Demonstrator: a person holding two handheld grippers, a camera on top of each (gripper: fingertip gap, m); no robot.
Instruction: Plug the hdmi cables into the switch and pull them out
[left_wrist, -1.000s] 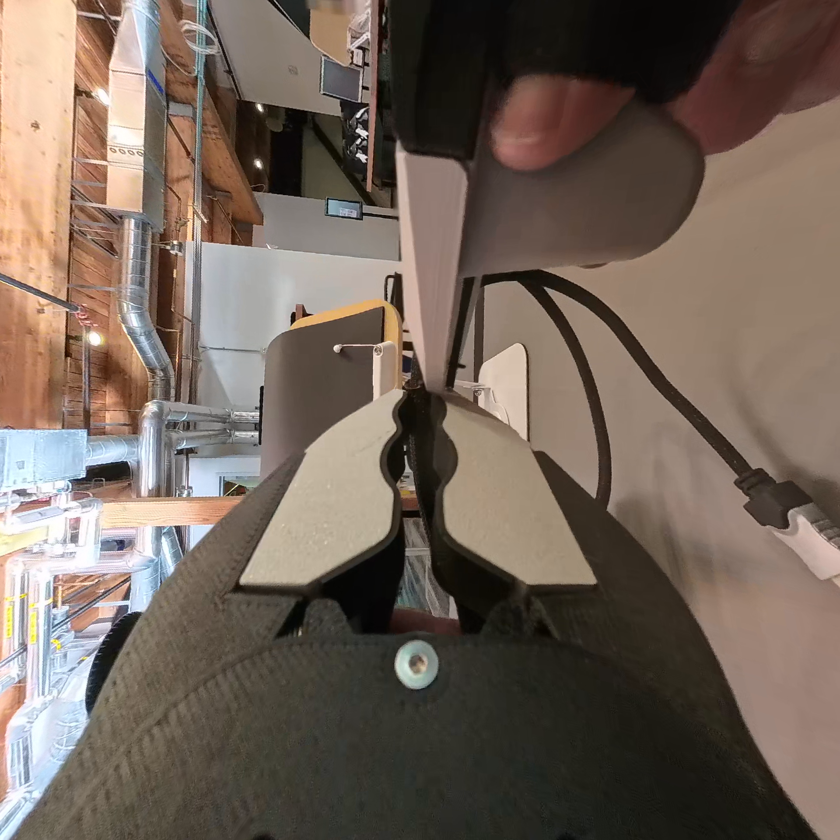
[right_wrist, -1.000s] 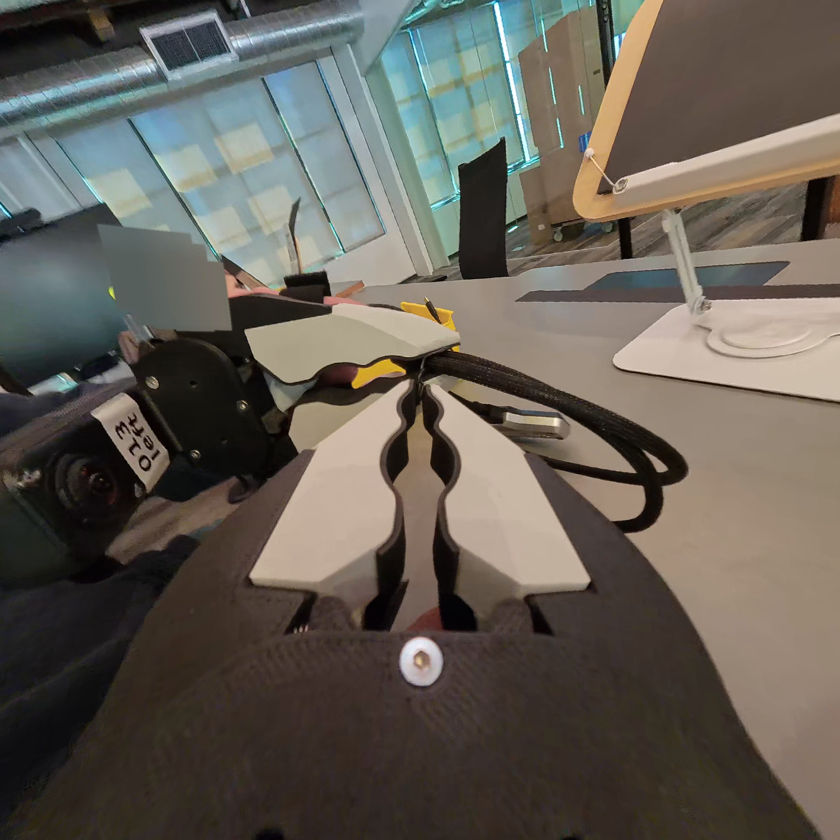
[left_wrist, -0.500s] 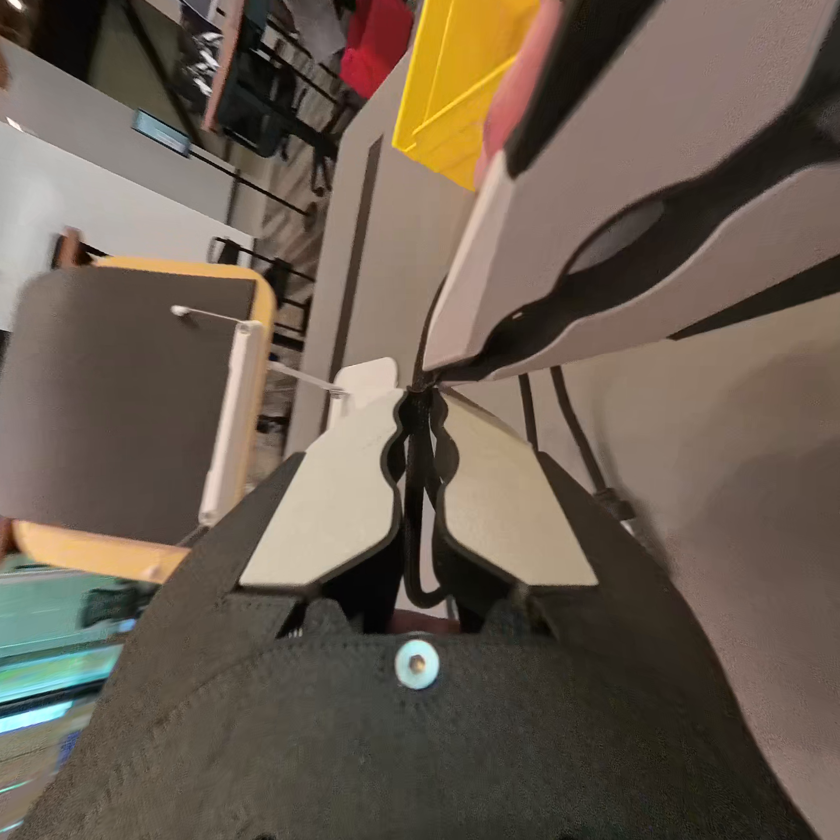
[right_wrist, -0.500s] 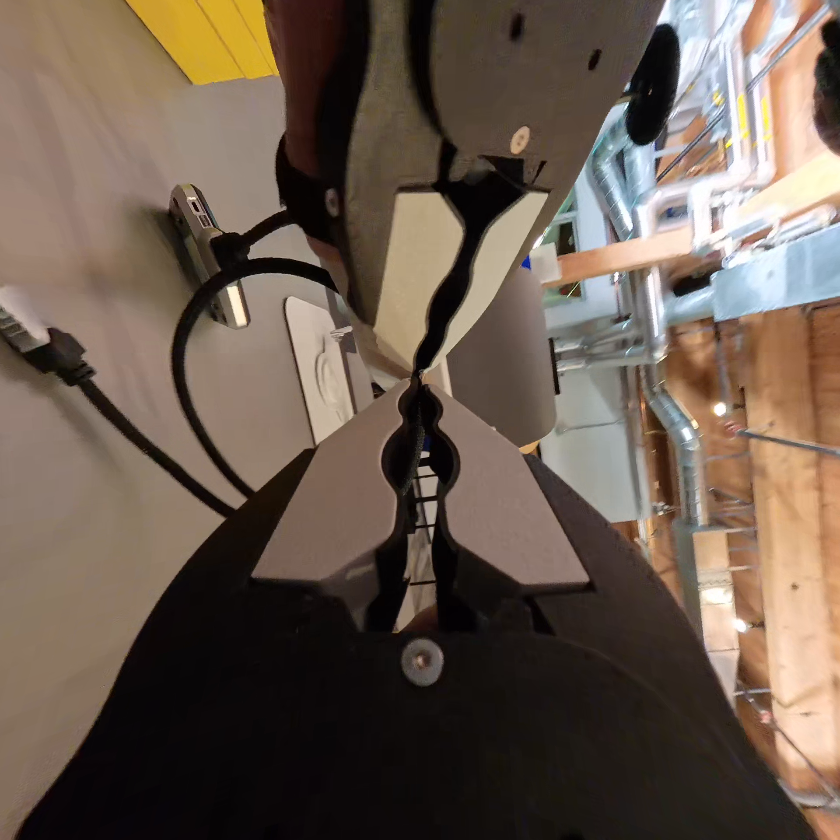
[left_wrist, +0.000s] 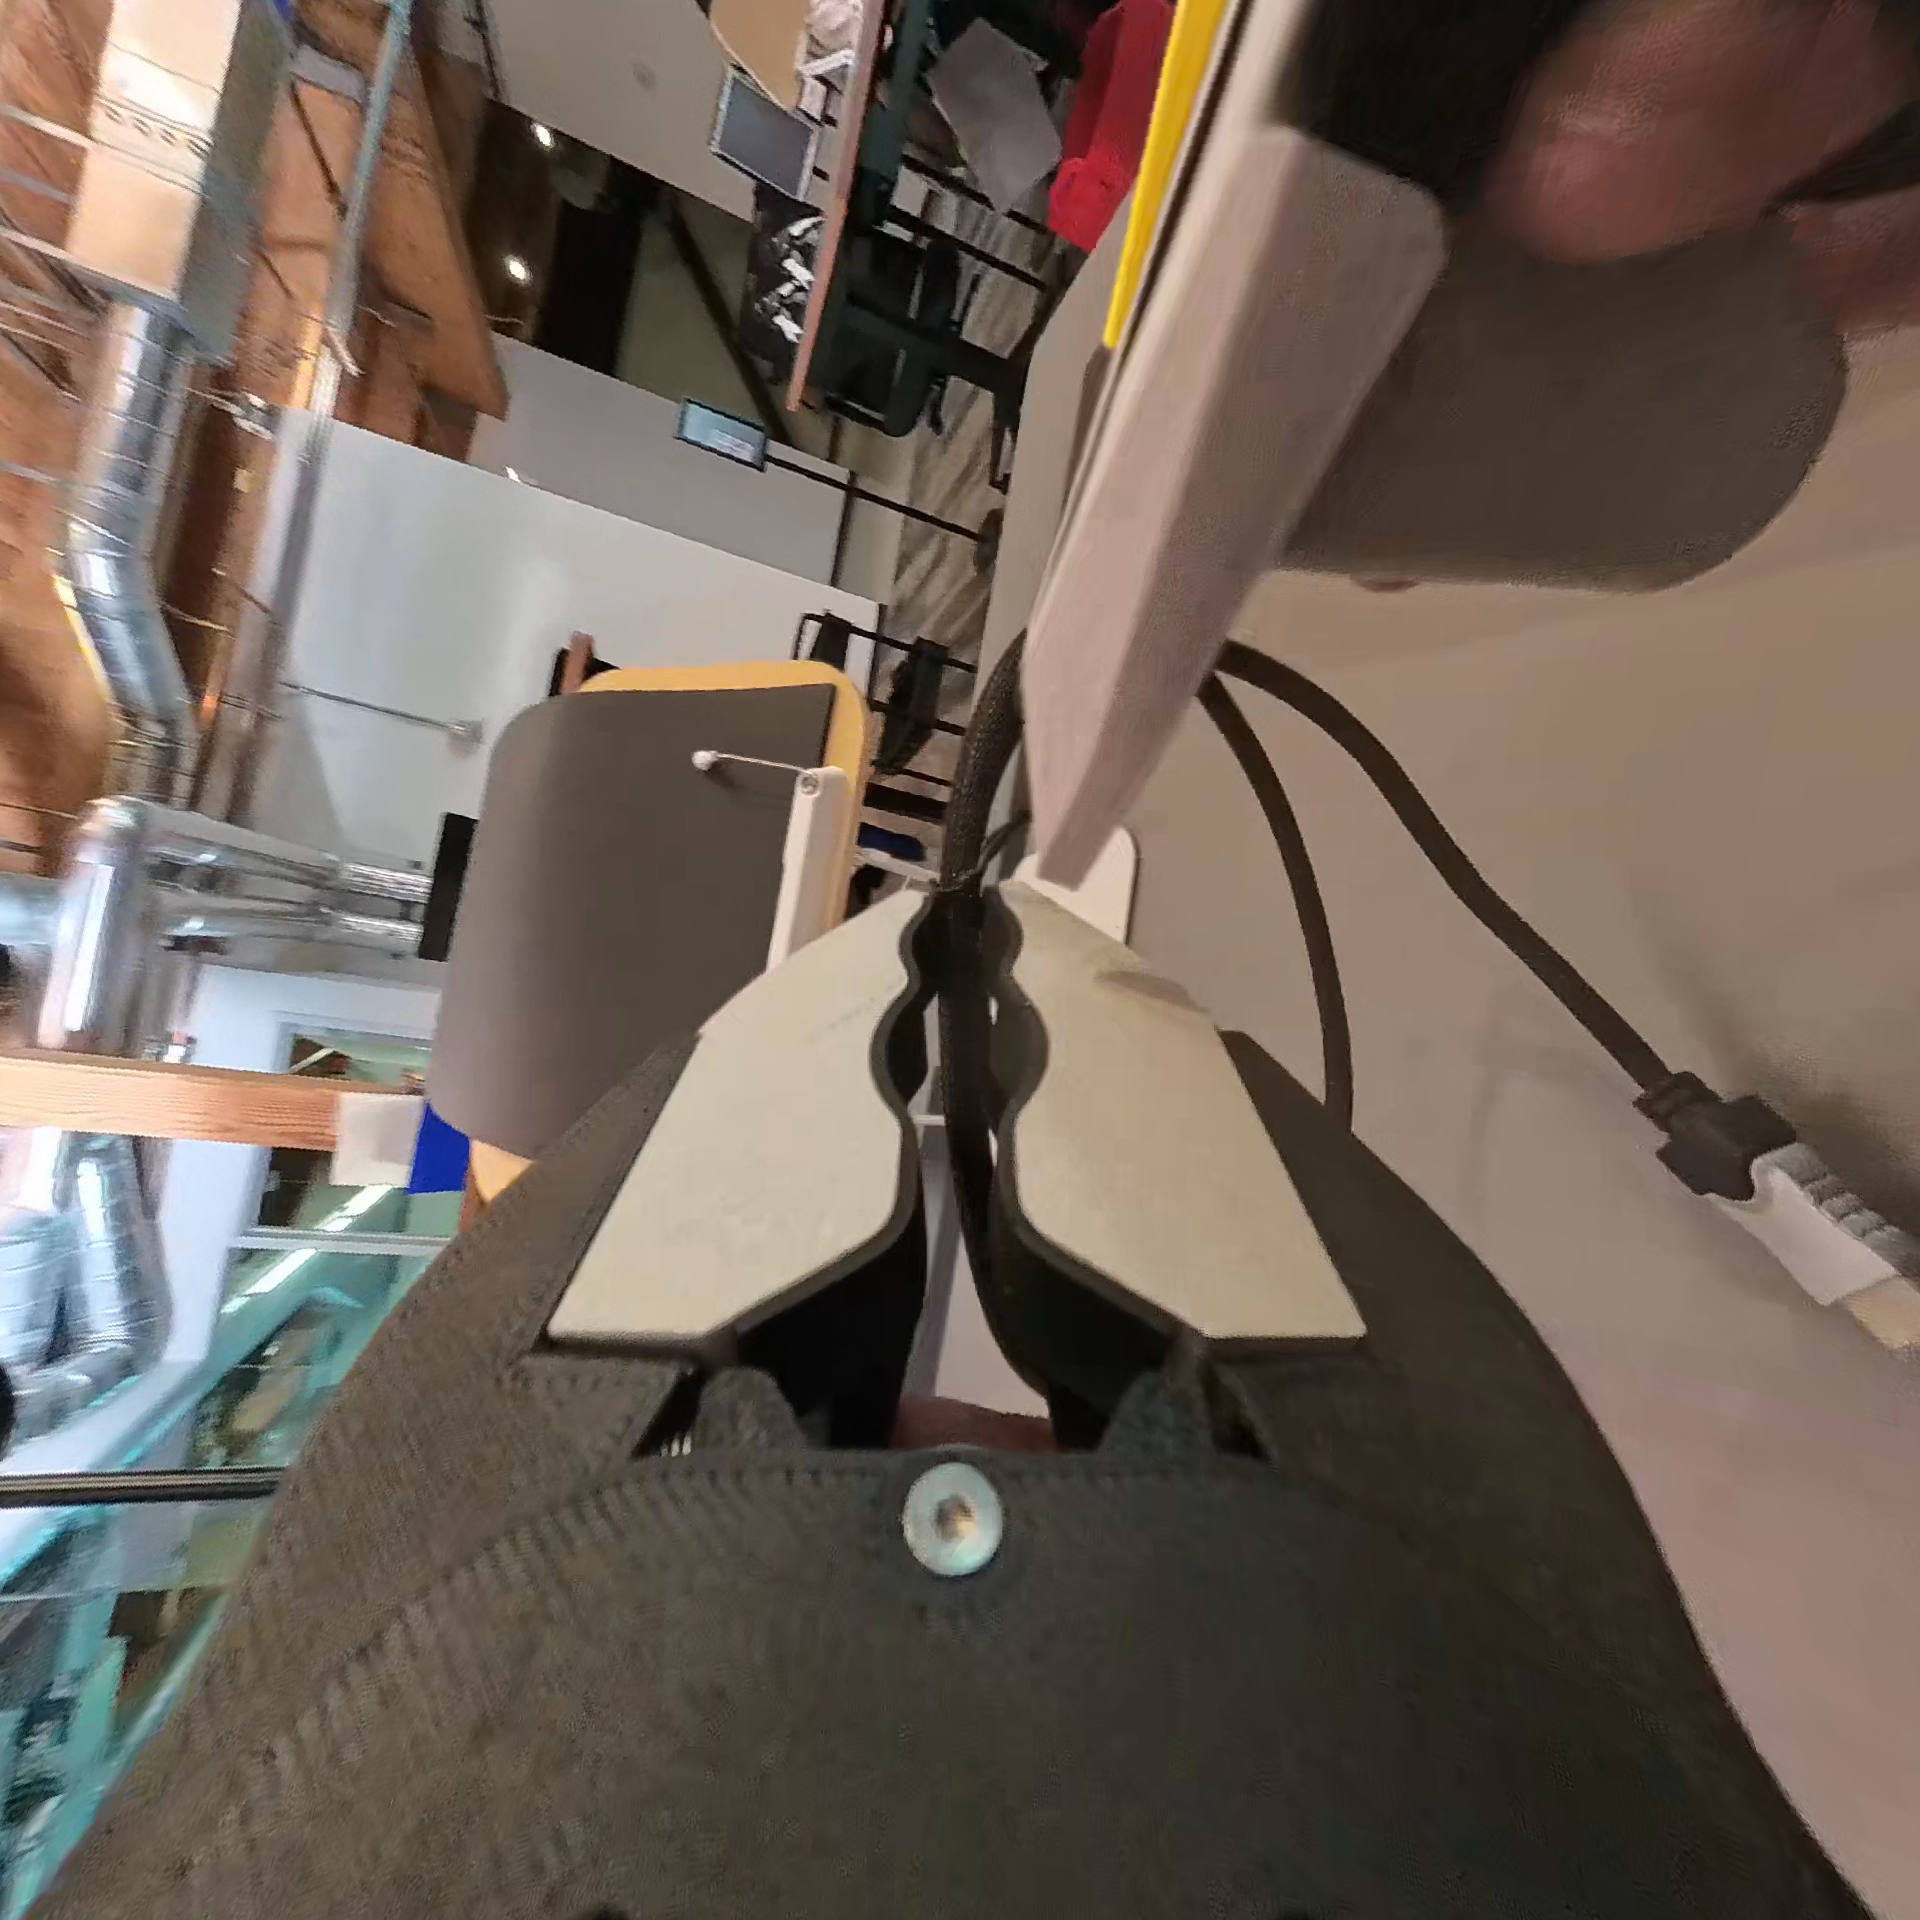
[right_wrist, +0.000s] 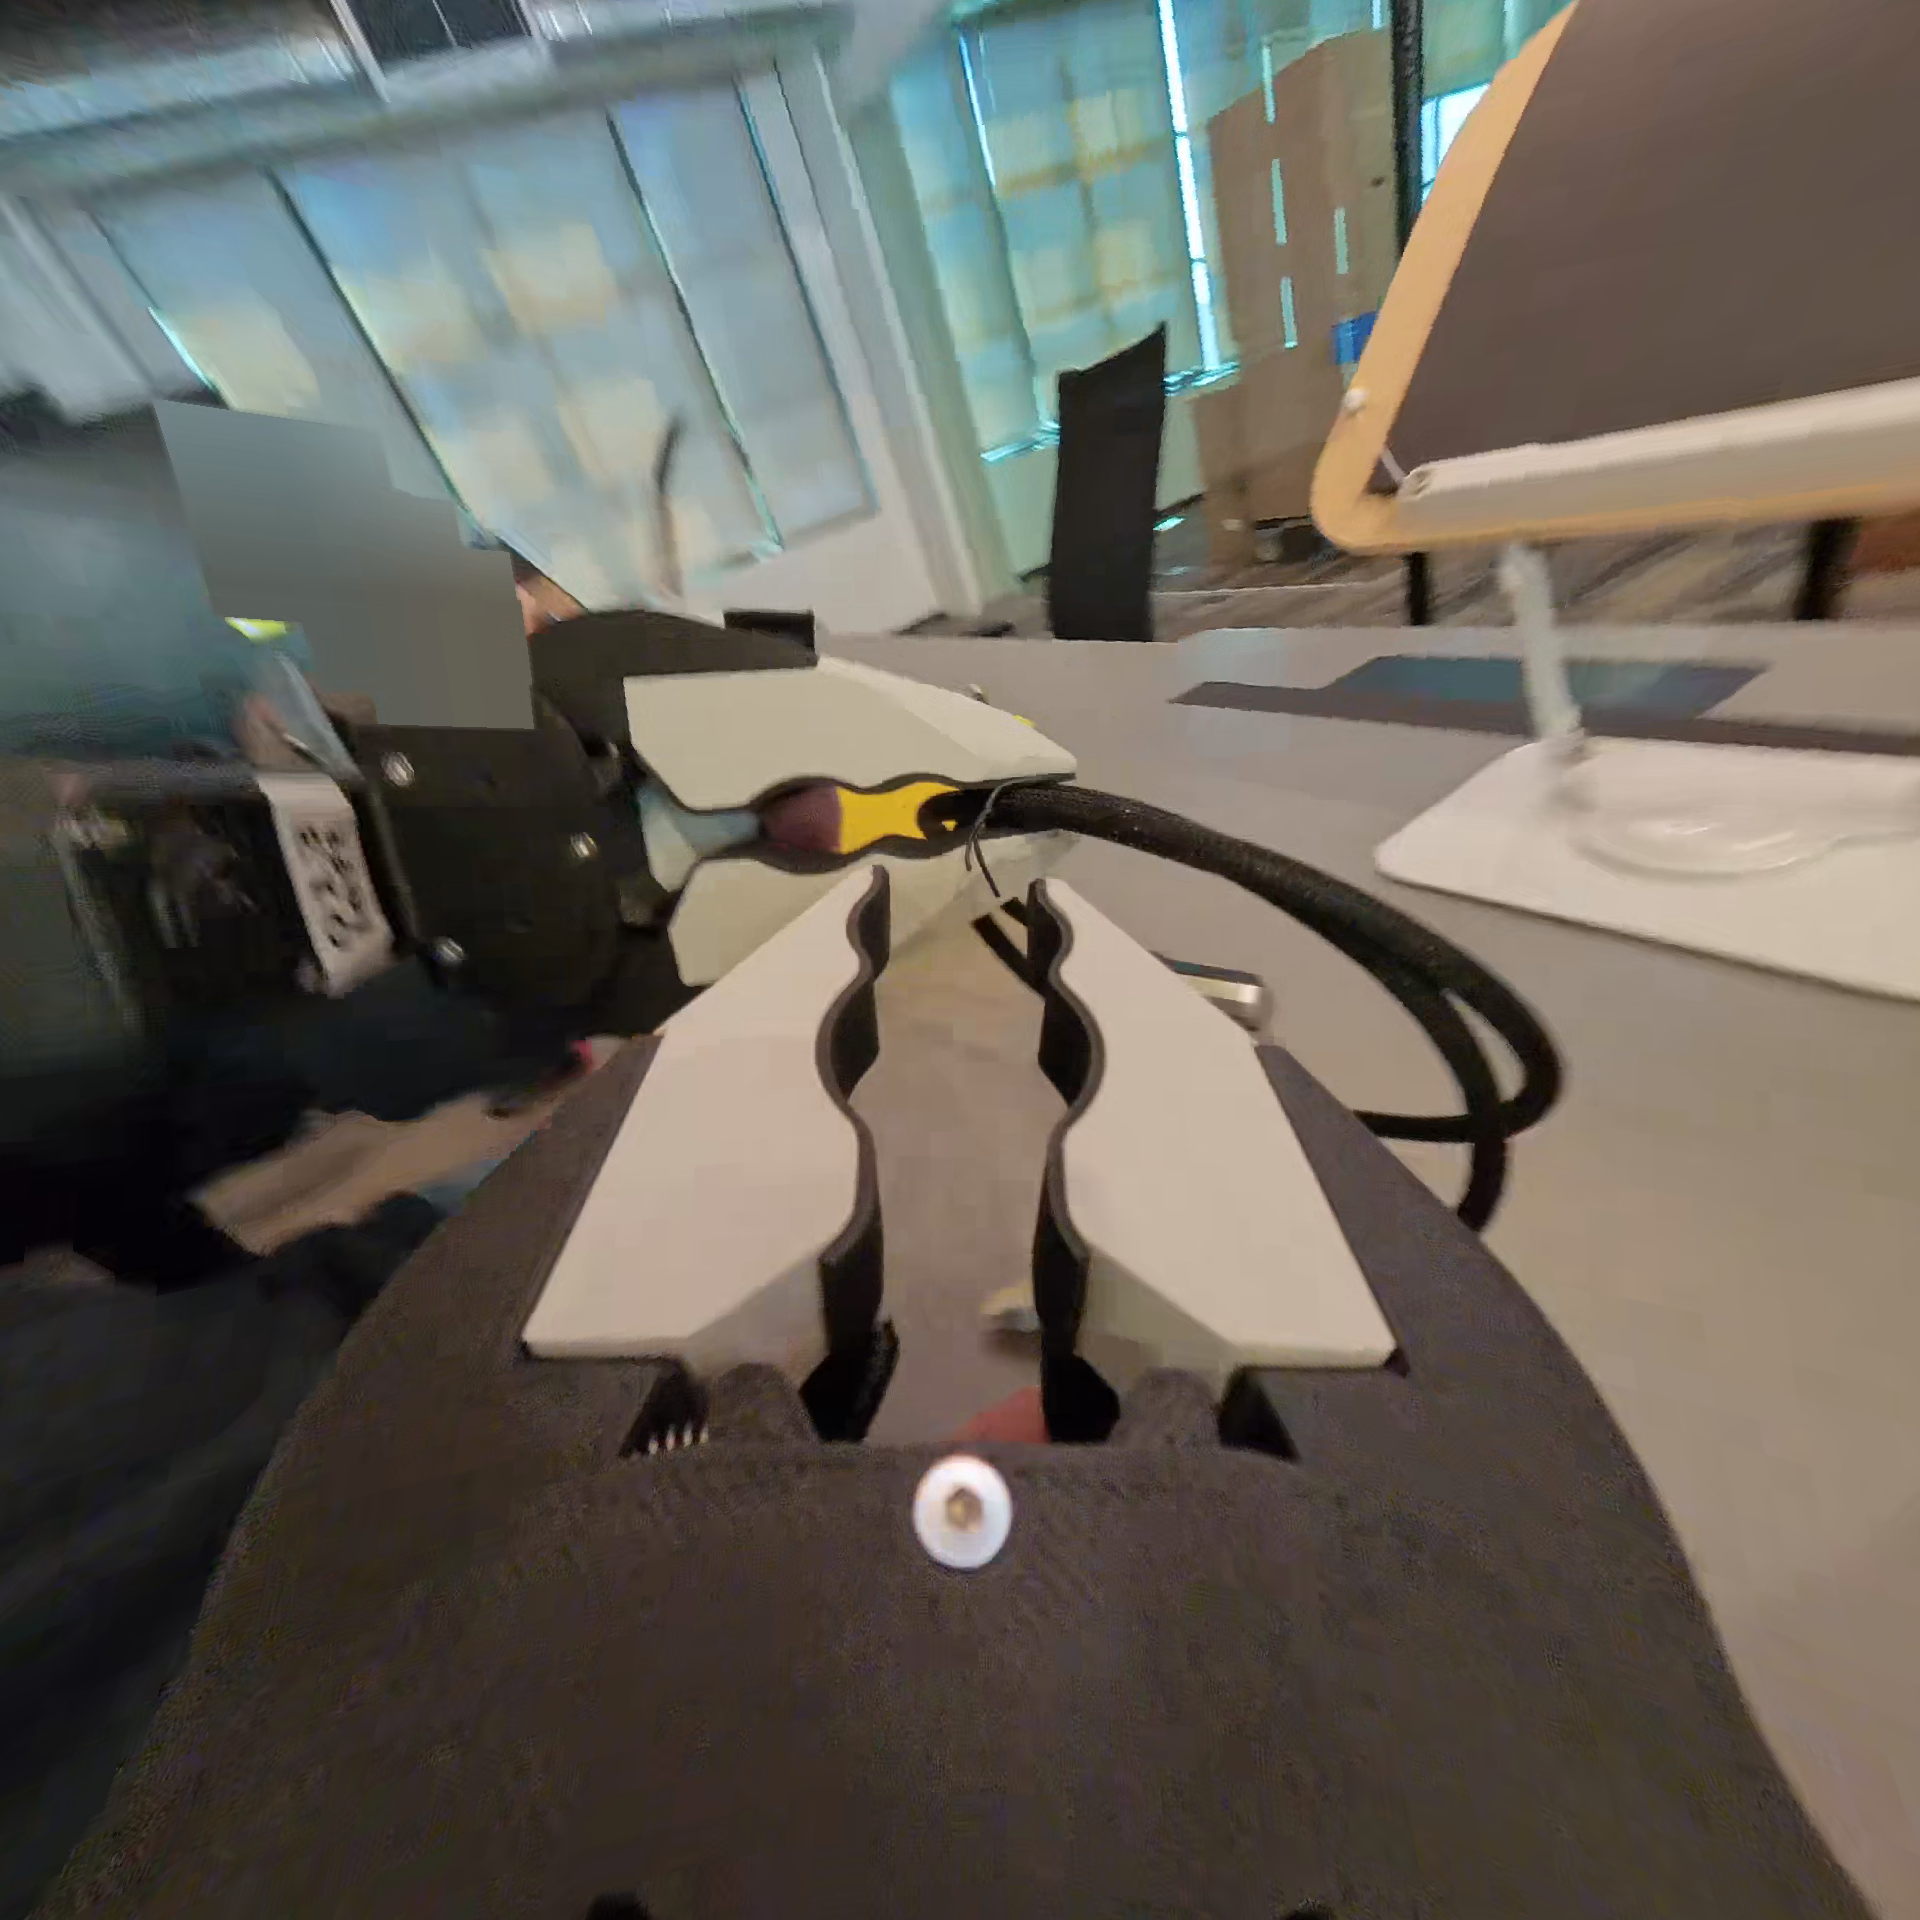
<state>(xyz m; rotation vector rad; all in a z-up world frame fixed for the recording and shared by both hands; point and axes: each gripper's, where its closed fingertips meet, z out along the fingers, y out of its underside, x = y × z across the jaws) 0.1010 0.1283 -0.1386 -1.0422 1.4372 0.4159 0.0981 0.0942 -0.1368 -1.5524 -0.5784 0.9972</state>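
My left gripper (left_wrist: 961, 909) is shut on a thick black braided HDMI cable (left_wrist: 977, 748), which runs between its fingers. In the right wrist view the left gripper (right_wrist: 1049, 795) lies on its side, and the cable (right_wrist: 1351, 925) loops from it down onto the grey table. My right gripper (right_wrist: 958, 891) is open and empty, its tips just below the left gripper's tips. A small part of the silver switch (right_wrist: 1226, 987) shows behind its right finger. A thinner black cable ends in a black plug (left_wrist: 1714, 1138) joined to a white piece (left_wrist: 1808, 1236) on the table.
A dark board with a wooden rim (right_wrist: 1662, 260) sits on a white stand with a flat base (right_wrist: 1662, 873) at the back right of the grey table (right_wrist: 1714, 1247). A hand (left_wrist: 1621, 156) holds the right gripper. A yellow bin edge (left_wrist: 1153, 177) shows far off.
My right gripper was shut at the left gripper's tips and is now open. Both wrist views rolled sideways half a second ago and have swung back. The left gripper stays shut on the cable.
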